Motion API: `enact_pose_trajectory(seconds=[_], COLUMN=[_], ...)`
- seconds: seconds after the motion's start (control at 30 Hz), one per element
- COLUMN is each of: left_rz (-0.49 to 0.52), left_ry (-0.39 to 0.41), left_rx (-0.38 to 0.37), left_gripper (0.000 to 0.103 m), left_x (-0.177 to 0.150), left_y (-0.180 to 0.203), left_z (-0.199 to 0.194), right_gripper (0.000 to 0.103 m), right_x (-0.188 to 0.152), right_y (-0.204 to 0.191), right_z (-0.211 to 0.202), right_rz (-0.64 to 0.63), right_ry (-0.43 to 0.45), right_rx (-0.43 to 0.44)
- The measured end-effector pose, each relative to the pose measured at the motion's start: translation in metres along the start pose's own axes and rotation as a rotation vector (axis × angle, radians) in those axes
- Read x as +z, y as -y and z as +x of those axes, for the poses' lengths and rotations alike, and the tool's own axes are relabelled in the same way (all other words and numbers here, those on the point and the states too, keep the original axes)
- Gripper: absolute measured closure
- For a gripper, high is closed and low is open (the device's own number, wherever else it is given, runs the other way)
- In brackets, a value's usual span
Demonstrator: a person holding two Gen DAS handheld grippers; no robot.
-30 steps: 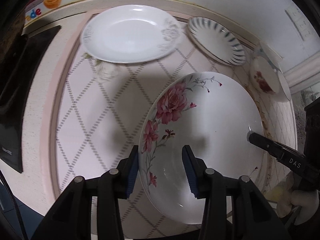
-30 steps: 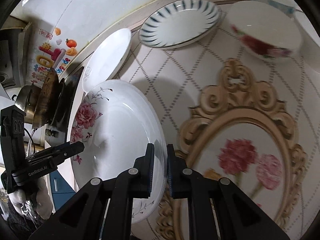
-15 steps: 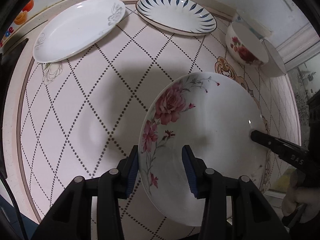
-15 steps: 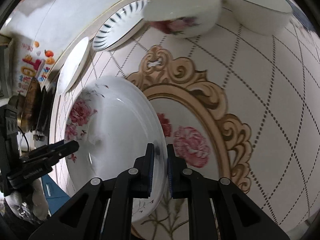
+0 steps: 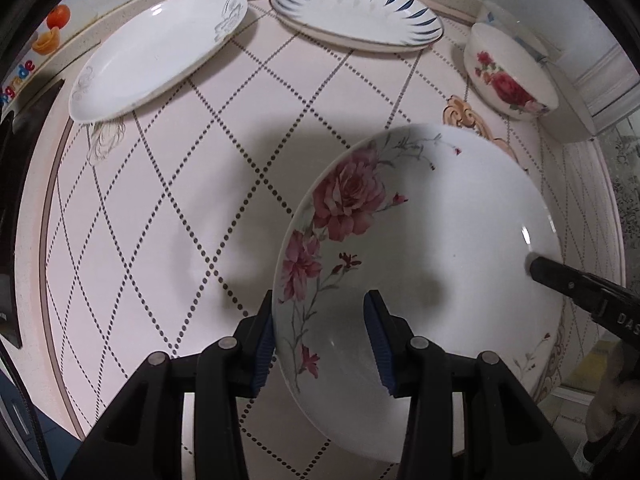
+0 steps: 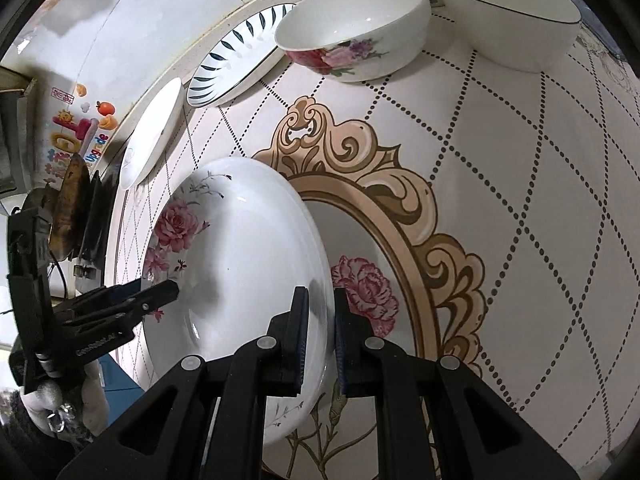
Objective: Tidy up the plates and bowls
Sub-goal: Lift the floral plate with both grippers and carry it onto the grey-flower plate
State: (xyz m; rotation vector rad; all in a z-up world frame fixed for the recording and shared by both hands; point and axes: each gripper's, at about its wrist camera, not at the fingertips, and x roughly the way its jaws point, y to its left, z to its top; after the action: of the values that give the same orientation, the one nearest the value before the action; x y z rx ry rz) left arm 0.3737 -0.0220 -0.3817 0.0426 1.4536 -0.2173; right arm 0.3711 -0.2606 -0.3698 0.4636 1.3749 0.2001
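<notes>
A deep white plate with pink flowers [image 5: 440,260] hangs just above the table, held by both grippers. My left gripper [image 5: 320,336] points straight down, shut on the plate's near rim, one pad outside and one inside. My right gripper [image 6: 320,320] is shut on the opposite rim [image 6: 326,280], and its finger [image 5: 560,280] shows in the left wrist view. At the back stand a white plate with a grey motif [image 5: 156,52], a blue-striped plate [image 5: 356,12], a rose bowl [image 6: 352,28] and a white bowl with a dark rim [image 6: 508,20].
The table [image 5: 180,200] wears a pink cloth with dotted diamonds and a gold ornamental frame [image 6: 400,208] under the held plate. A dark appliance [image 5: 16,200] borders the left edge, with cookware [image 6: 72,200] beyond it. A wall runs along the back.
Both grippers carried the flowered plate to the right across the table and a little lower, from the white plate's side to over the gold frame near the bowls. Neither grip changed.
</notes>
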Motion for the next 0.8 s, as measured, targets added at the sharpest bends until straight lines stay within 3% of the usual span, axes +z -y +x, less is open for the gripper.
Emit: enact_pose_trajectory(seconds=[0.13,0.27,0.33,0.37,0.4,0.43,0.5,0.63,0.8], left_rz=[-0.036,-0.116,-0.153,-0.165,-0.177,-0.185,-0.200,-0.239,-0.248], left_ry=[-0.008,0.049,0.087,0.100,0.119,0.136,0.163,0.180,0.149], left_rx=[-0.009,-0.048,-0.093,-0.107,-0.116,-0.113,-0.095,-0.069,-0.005], left_gripper=[0.063,0.063,0.052,0.040,0.034,0.034,0.034,0.034,0.034], left_x=[0.000,0.004,0.009,0.013,0.020,0.026,0.043,0.087,0.146], left_y=[-0.003,-0.022,-0.040,-0.047,-0.058,-0.064,-0.085,-0.135,-0.205], left_z=[-0.005,-0.049,-0.074,-0.083,-0.094,-0.099,-0.106,-0.106,-0.077], right_gripper=[0.090,0.087,0.076,0.071,0.057,0.043,0.034,0.034,0.034], right_x=[0.002,0.008,0.011,0.012,0.015,0.017,0.029,0.065,0.131], right_y=[0.003,0.008,0.008,0.006,0.000,-0.004,-0.024,-0.070,-0.156], right_z=[0.001,-0.011,-0.031,-0.038,-0.051,-0.057,-0.068,-0.054,0.000], right_rz=[0.015,0.053,0.069,0.071,0.072,0.071,0.060,0.036,-0.007], right_ry=[-0.032,-0.067,-0.058,-0.053,-0.046,-0.044,-0.034,-0.064,-0.038], right_rx=[0.015,0.007,0.009,0.013,0.021,0.025,0.066,0.178,0.214])
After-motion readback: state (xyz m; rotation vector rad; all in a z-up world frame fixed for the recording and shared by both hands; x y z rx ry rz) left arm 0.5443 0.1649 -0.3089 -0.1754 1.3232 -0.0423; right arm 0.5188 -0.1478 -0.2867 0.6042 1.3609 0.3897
